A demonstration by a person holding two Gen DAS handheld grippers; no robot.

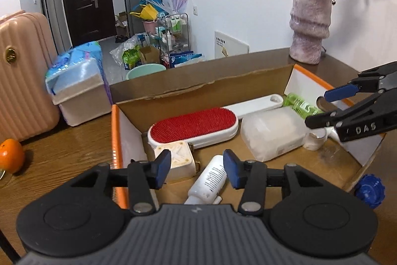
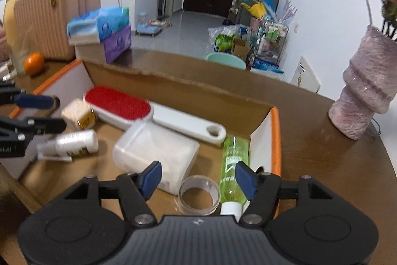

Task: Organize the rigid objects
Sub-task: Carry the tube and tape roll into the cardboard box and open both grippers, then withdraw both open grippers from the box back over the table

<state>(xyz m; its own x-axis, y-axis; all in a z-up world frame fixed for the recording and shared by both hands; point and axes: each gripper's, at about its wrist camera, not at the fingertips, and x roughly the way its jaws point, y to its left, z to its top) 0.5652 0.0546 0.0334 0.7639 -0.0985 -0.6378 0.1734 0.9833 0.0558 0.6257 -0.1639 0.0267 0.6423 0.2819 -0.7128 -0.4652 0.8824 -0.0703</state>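
Over the near edge of a shallow cardboard box (image 1: 198, 81) on the wooden worktop (image 1: 62, 148), both grippers point down into it. Left gripper (image 1: 197, 171): jaws apart, nothing between the pads, a white bottle (image 1: 211, 180) lying just below them and a cream square block (image 1: 173, 160) at about 11 o'clock of it. Right gripper (image 2: 198, 180): jaws open and gripping nothing, above a clear tape ring (image 2: 198, 194), with a green bottle (image 2: 234, 165) lying along the box's right wall at 1 o'clock and a frosted plastic container (image 2: 156, 153) at 10 o'clock. A red-faced lint brush (image 1: 194, 126) lies toward the far wall. Outside the box, a pink vase (image 1: 310, 24) stands at 1 o'clock and an orange (image 1: 10, 155) at 9 o'clock.
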